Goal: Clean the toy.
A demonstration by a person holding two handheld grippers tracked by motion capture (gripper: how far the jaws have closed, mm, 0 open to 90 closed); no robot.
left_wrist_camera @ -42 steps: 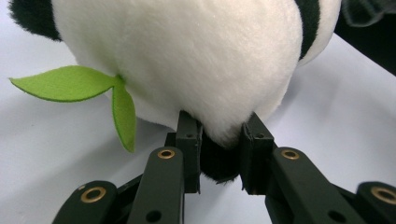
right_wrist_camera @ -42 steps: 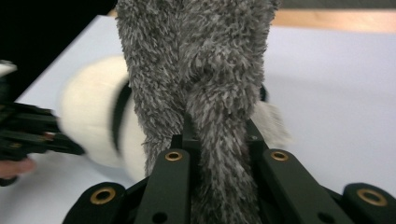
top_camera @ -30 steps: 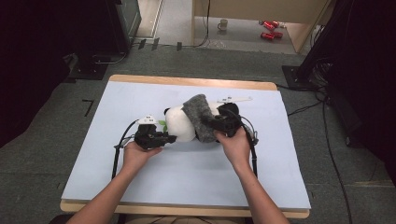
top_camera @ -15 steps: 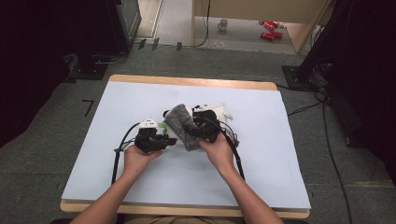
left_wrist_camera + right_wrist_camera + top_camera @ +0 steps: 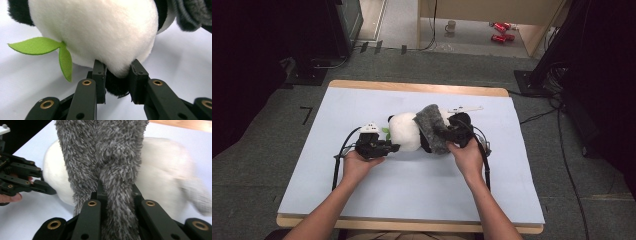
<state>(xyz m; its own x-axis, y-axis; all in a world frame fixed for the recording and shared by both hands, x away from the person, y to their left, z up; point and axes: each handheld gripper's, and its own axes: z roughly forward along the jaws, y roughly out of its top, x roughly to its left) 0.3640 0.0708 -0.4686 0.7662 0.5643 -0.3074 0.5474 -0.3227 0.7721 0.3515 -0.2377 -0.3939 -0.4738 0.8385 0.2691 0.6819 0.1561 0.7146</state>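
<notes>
The plush panda (image 5: 404, 132) lay mid-table on the pale blue table (image 5: 412, 185), a grey fuzzy cloth (image 5: 432, 127) draped over its right part. The left gripper (image 5: 117, 80) pinched the panda's near-left end beside a green leaf (image 5: 37, 46). The right gripper (image 5: 117, 195) clamped a fold of the cloth.

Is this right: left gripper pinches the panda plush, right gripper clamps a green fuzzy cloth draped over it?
Not quite. The fuzzy cloth is grey, not green, as the right gripper view shows; the only green is the leaf on the panda plush. The rest holds: the left gripper pinches the plush, and the right gripper clamps the cloth draped over it.
</notes>
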